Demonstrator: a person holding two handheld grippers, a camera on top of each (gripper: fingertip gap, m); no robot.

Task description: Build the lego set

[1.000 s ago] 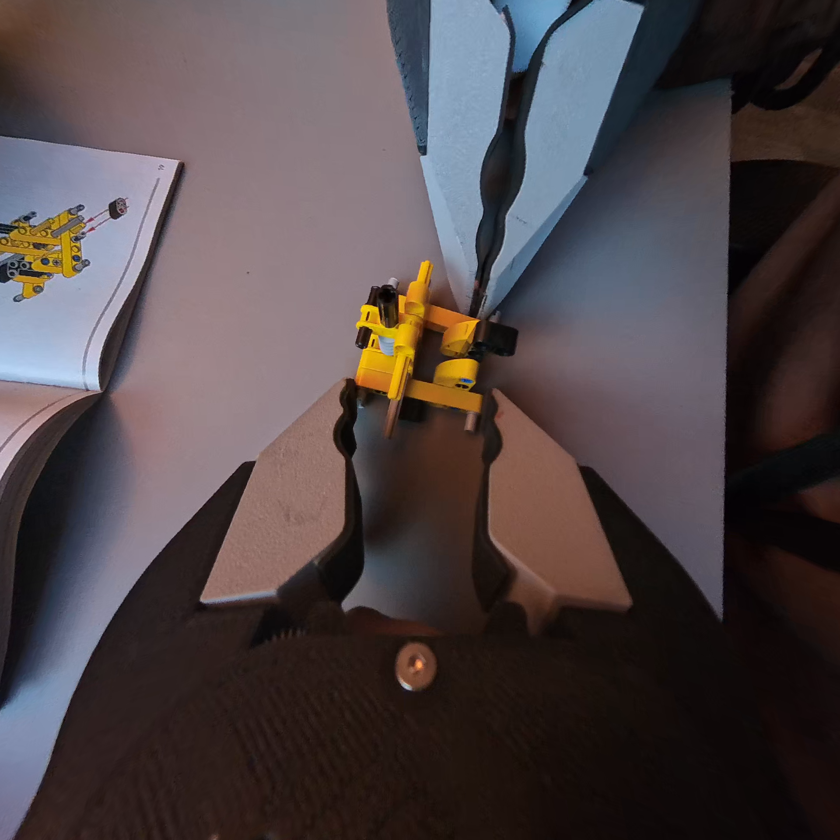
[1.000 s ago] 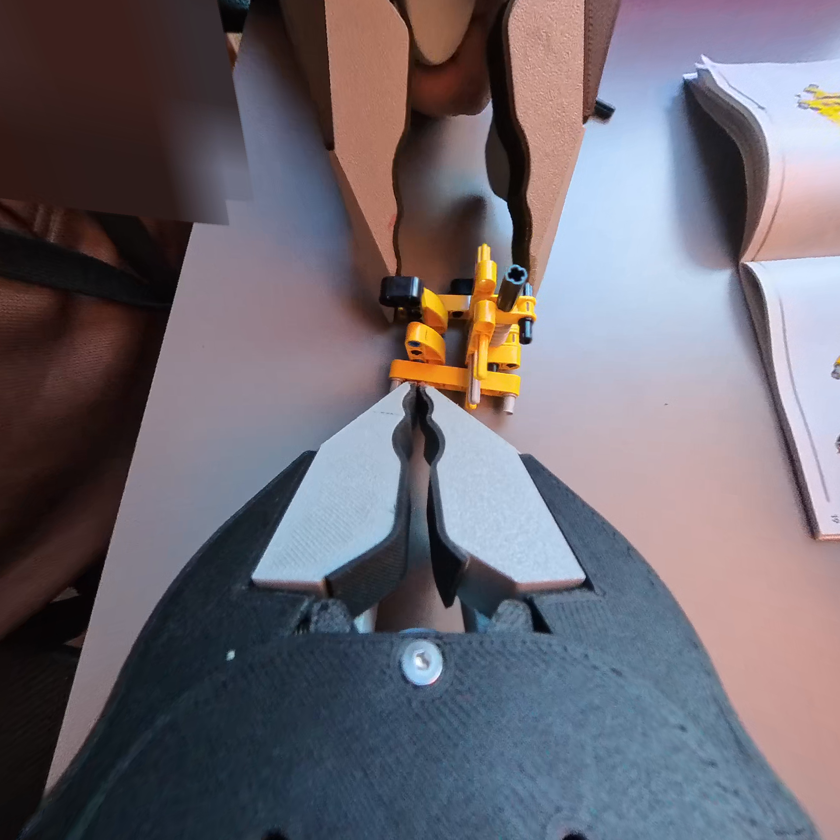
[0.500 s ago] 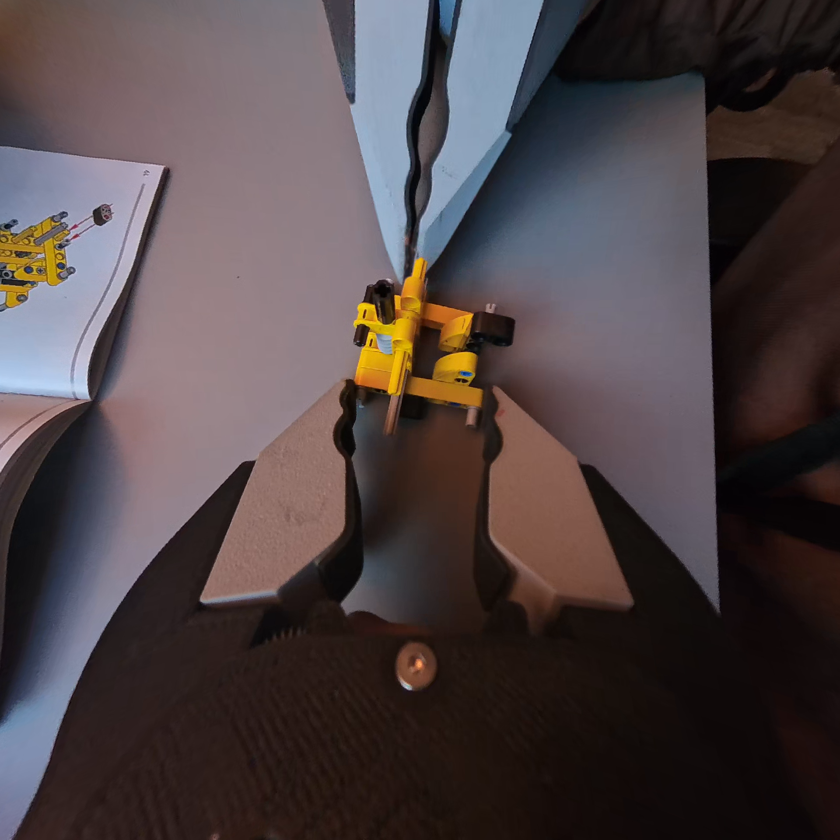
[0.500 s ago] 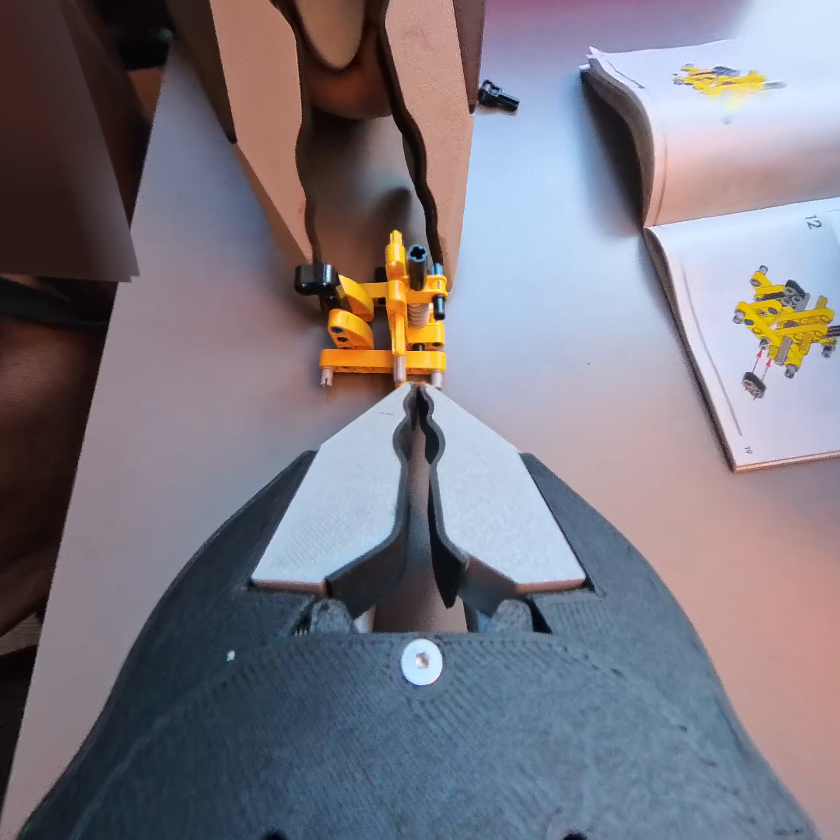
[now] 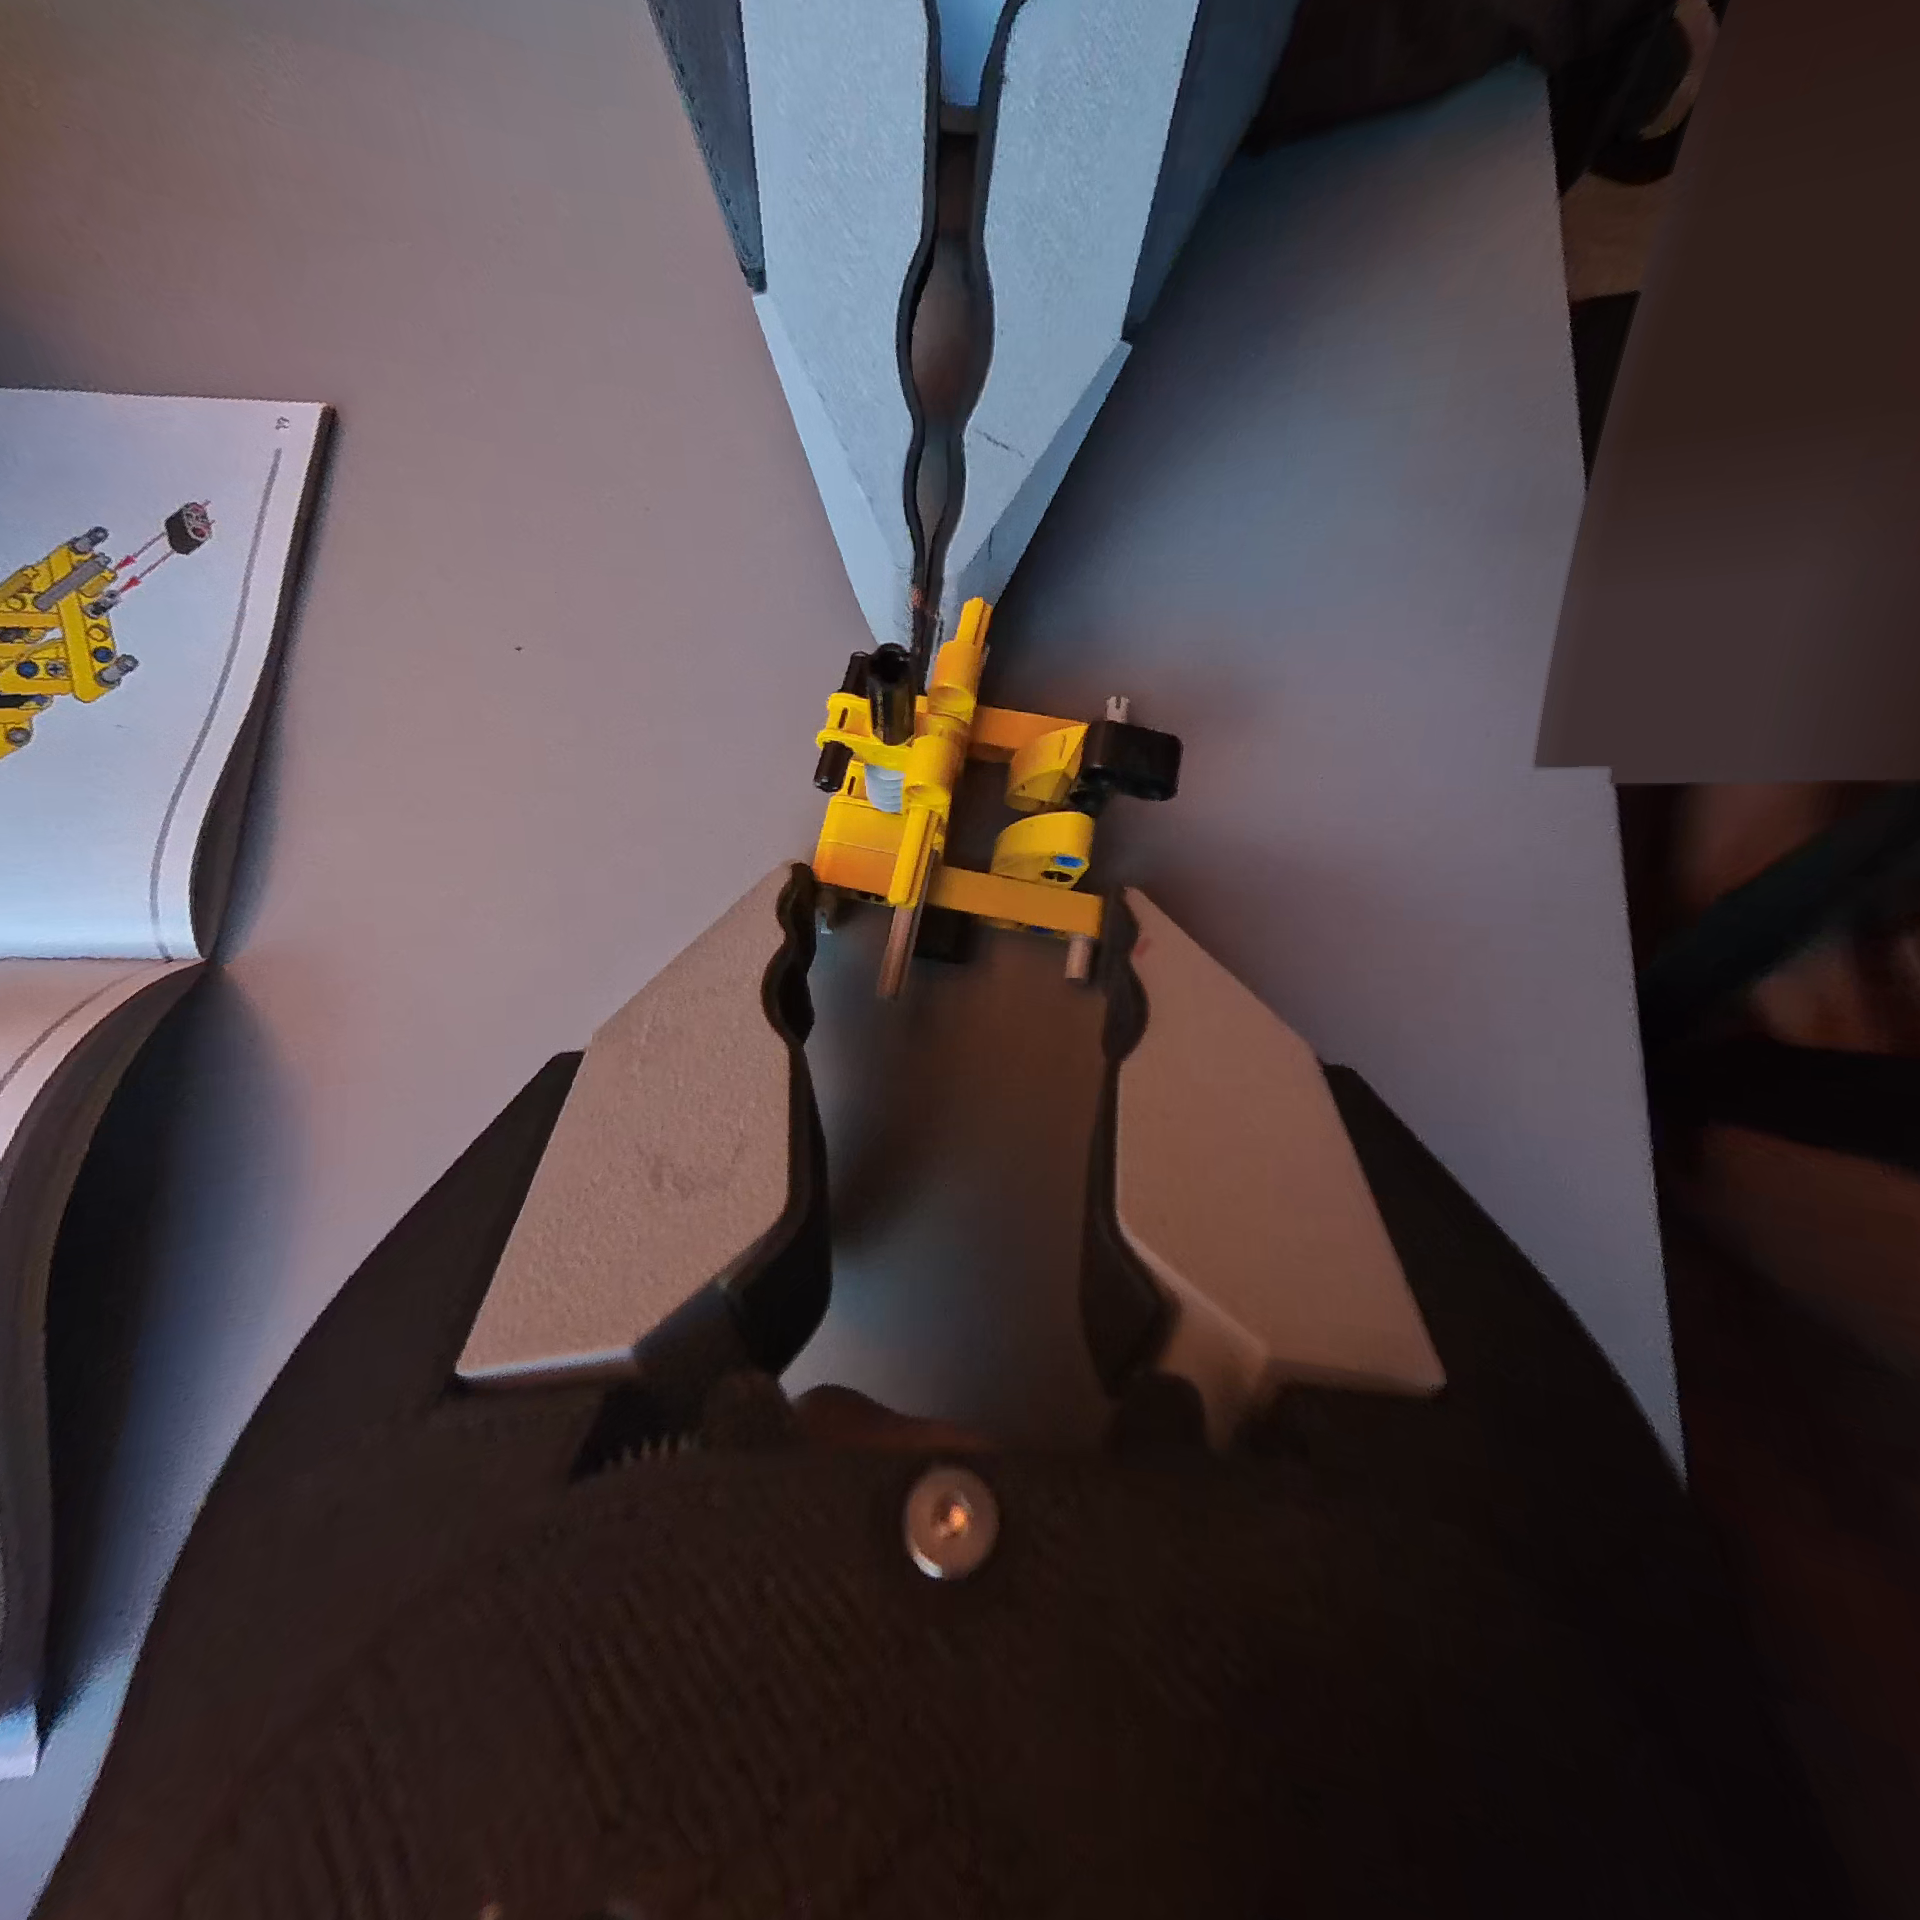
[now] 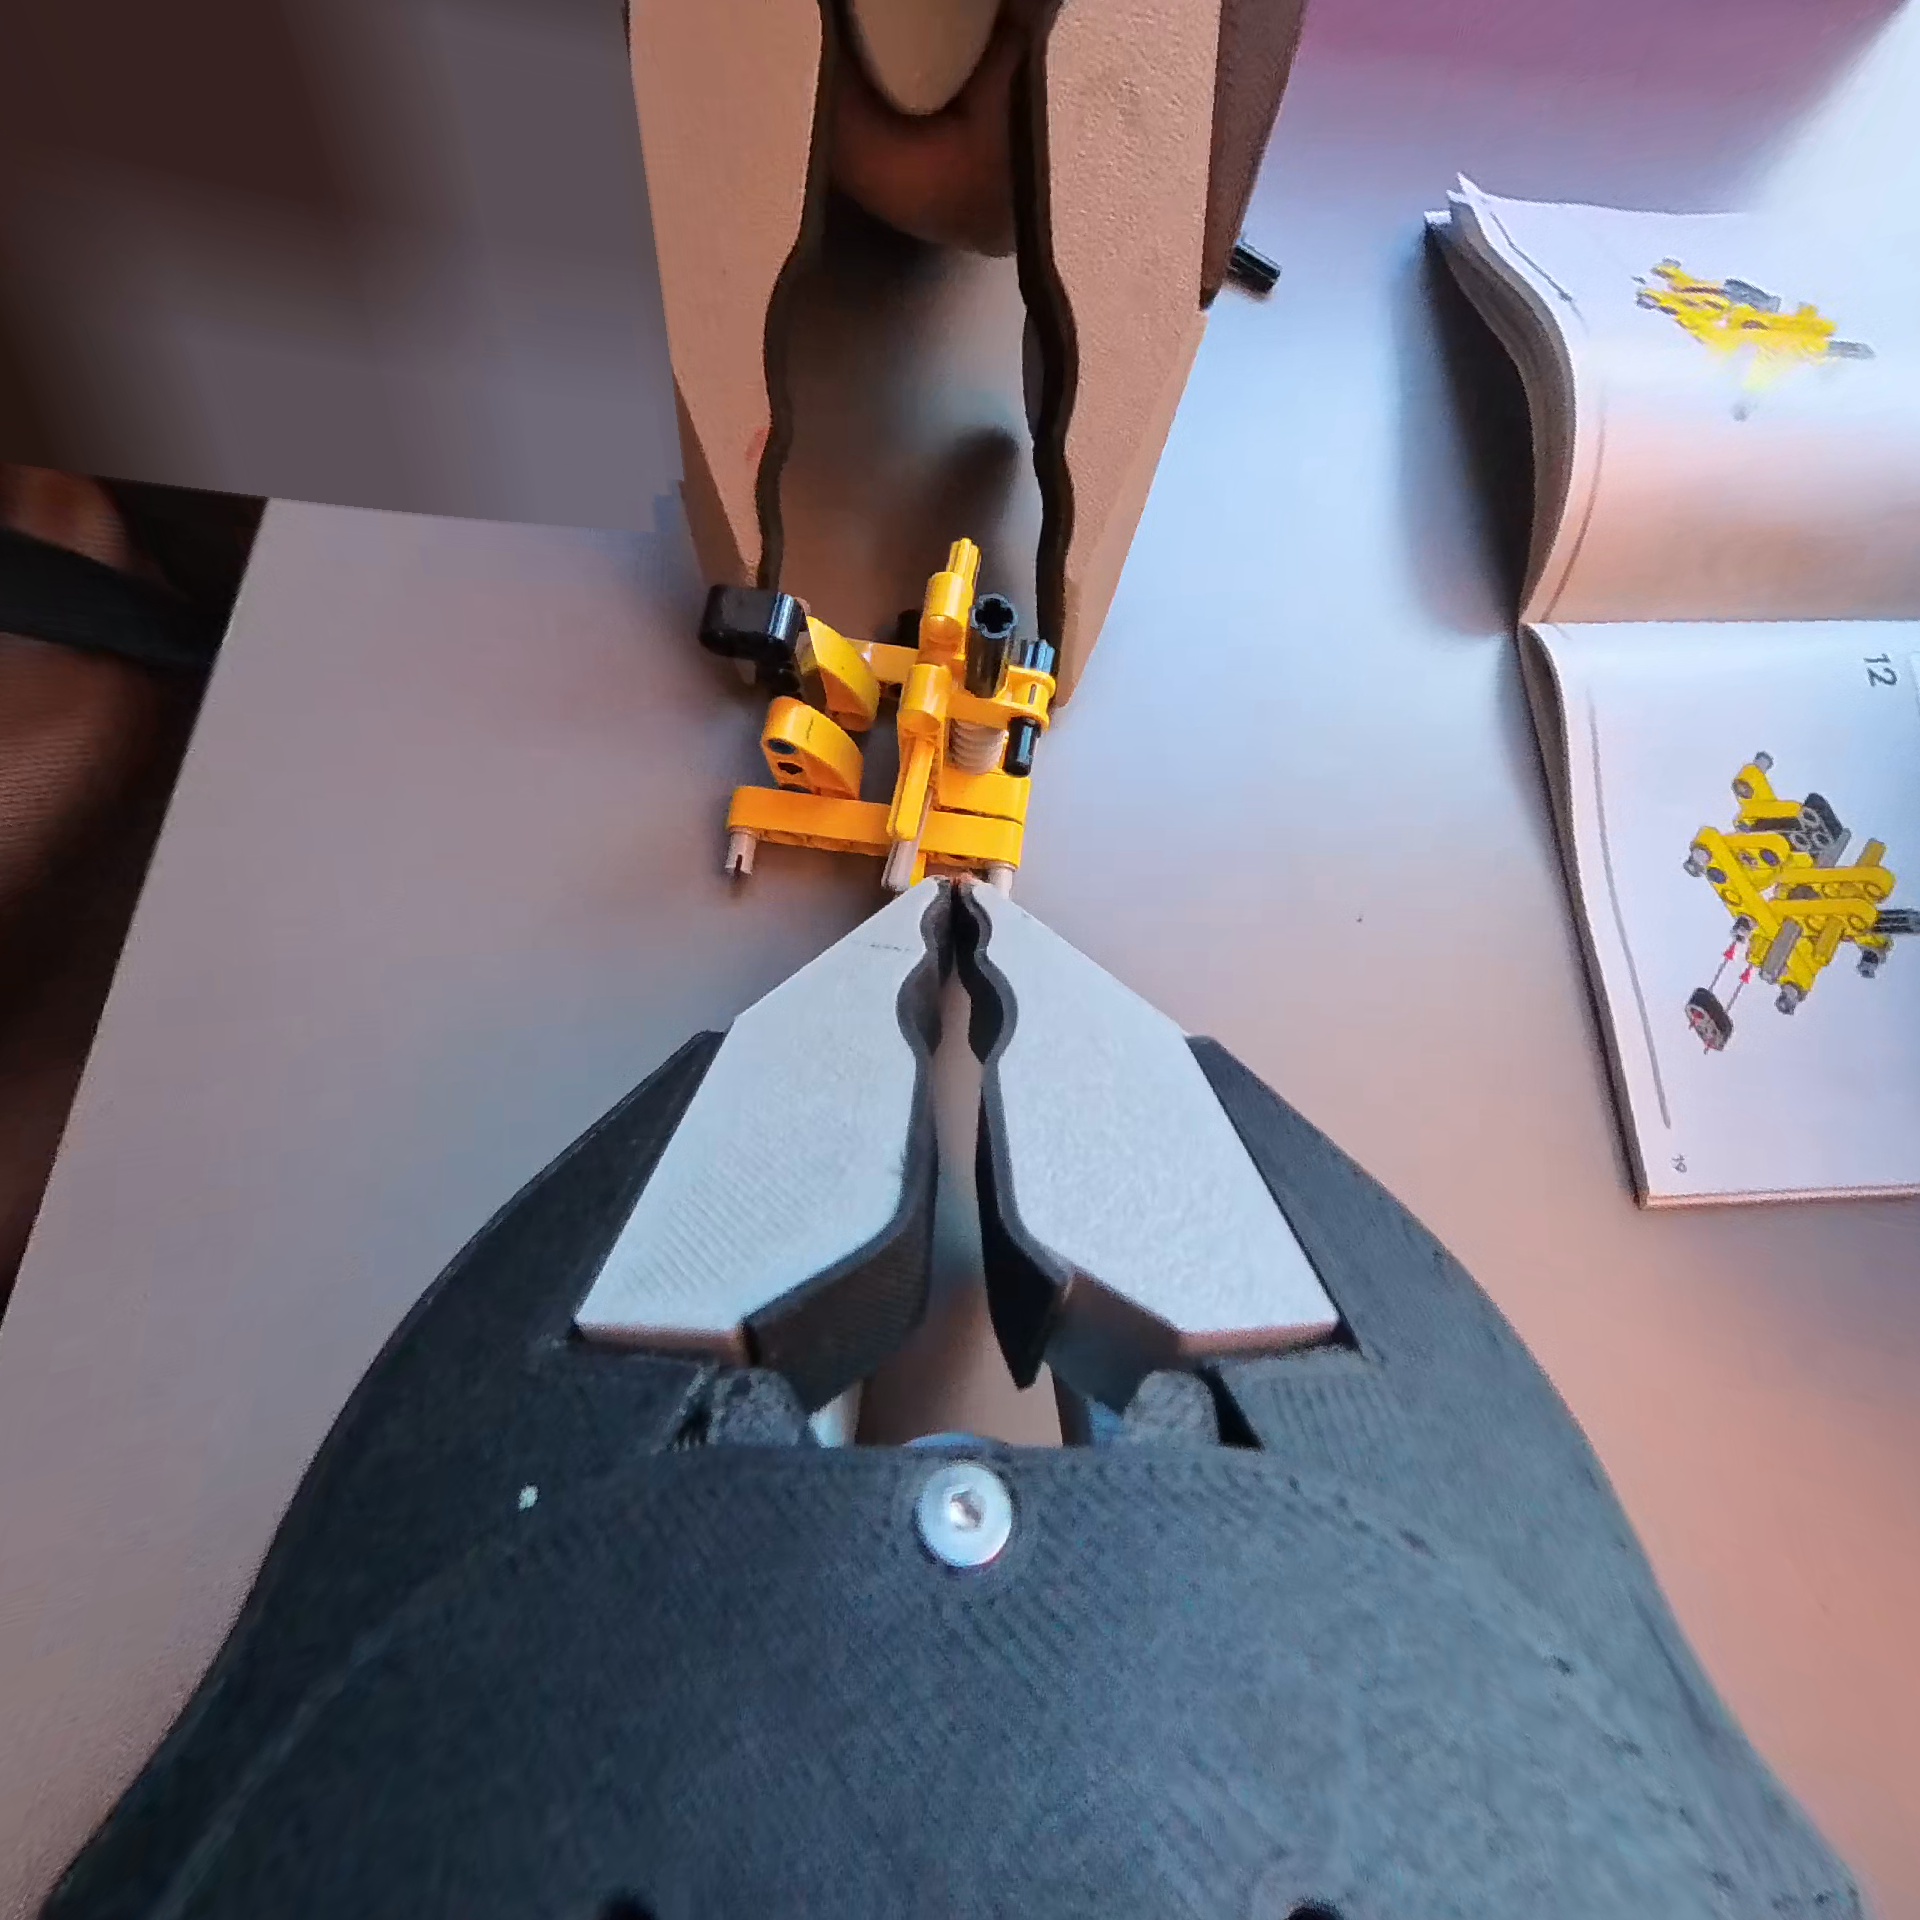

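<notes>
A small yellow lego model (image 5: 966,800) with black pins and tan axles sits on the grey table (image 5: 499,260). My left gripper (image 5: 956,914) has its jaws wide apart, and its fingertips (image 5: 795,914) press the two sides of the model's near end. My right gripper (image 5: 928,623) comes in from the far side, shut, with its tip against the model's far end by a black connector. In the right wrist view, my right gripper (image 6: 951,896) is shut at the tan axle ends of the model (image 6: 894,727). My left gripper (image 6: 909,613) straddles the far end.
An open instruction booklet (image 5: 135,675) lies to the left; it also shows in the right wrist view (image 6: 1725,831). A loose black pin (image 6: 1252,268) lies behind the left gripper. The table edge (image 5: 1605,935) runs close on the right, with a person's dark clothing beyond.
My right gripper has slid along the model's far side, from the black end piece to the black connector and yellow pin. The left gripper and the model have shifted slightly toward the table edge.
</notes>
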